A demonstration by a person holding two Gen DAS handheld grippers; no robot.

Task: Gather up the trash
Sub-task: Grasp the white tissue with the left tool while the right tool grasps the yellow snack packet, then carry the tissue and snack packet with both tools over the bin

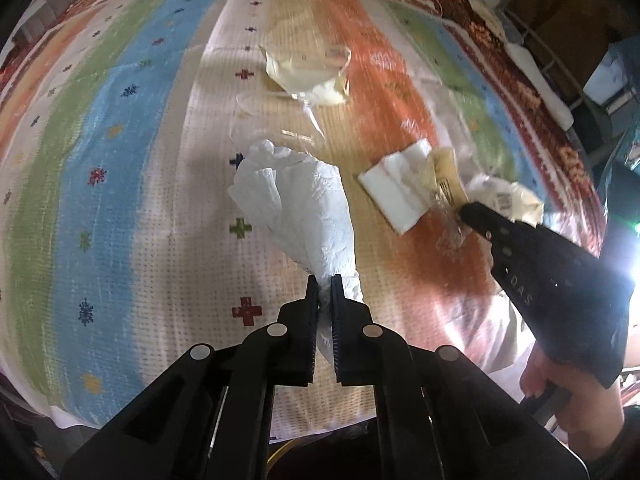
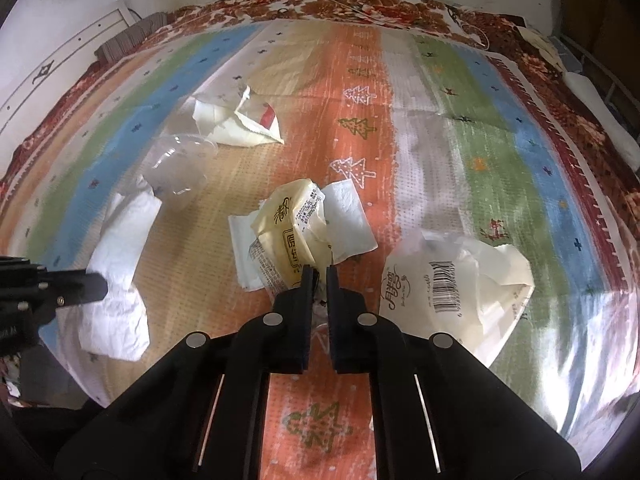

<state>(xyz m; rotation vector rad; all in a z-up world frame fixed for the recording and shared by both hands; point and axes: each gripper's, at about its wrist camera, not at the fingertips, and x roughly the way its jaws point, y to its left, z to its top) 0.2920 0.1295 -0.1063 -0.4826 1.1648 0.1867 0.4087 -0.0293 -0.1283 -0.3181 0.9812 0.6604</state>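
Note:
My left gripper [image 1: 325, 280] is shut on a crumpled white paper towel [image 1: 296, 204], pinching its lower end while the rest fans out over the striped cloth. The right wrist view shows the same towel [image 2: 116, 264] with the left gripper [image 2: 100, 286] at its side. My right gripper [image 2: 319, 272] is shut on the edge of a crumpled yellow tissue wrapper [image 2: 288, 224] with printed text. That wrapper lies on a flat white tissue [image 2: 348, 216]. In the left wrist view the right gripper [image 1: 466, 212] points into the wrapper [image 1: 444, 172] beside that tissue [image 1: 396, 188].
A clear plastic cup [image 2: 180, 164] lies on its side near a cream paper bag with a red patch [image 2: 240, 120]. A cream bag with a barcode [image 2: 452, 296] lies to the right. The striped cloth [image 2: 360, 80] covers the surface. A hand [image 1: 560, 400] holds the right gripper's handle.

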